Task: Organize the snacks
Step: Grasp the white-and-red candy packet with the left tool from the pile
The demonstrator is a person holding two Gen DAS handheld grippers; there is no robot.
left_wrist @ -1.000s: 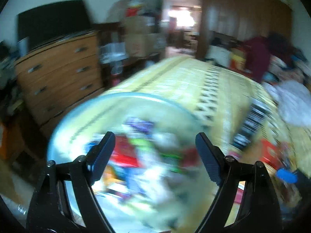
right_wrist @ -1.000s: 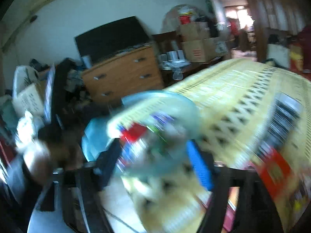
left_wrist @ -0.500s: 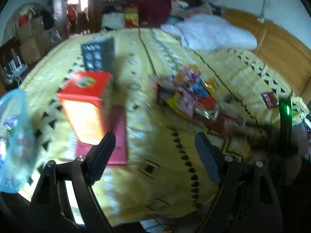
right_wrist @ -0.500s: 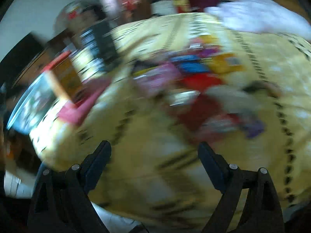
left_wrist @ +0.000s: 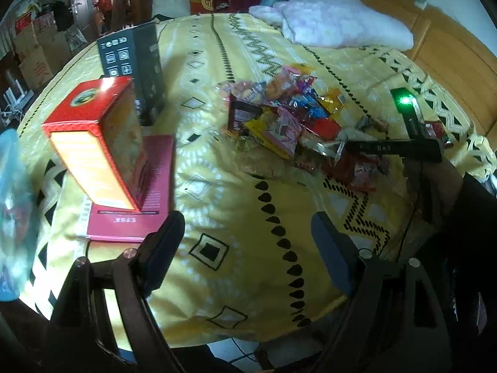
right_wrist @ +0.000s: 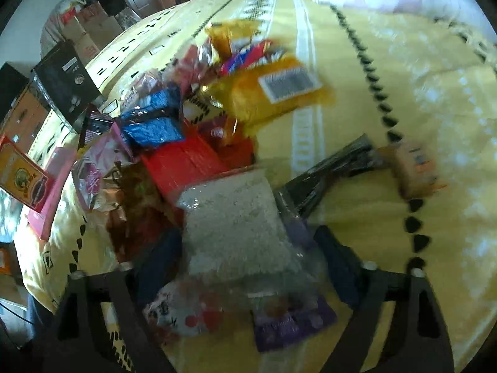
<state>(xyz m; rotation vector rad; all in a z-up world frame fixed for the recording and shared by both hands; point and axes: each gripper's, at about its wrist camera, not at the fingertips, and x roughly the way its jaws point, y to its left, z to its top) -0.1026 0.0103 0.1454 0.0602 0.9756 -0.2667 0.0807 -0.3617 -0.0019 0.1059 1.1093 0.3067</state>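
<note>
Two grippers, left gripper jaws spread wide over bare bedspread, right gripper jaws closing around pale snack bag.

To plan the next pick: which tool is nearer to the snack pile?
Right. The right tool is closing around a pale packet of the snack pile; the left tool hangs short of it.

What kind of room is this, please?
Most likely a bedroom: the snacks lie on a bed's yellow patterned cover, with a white pillow and a wooden headboard behind.
</note>
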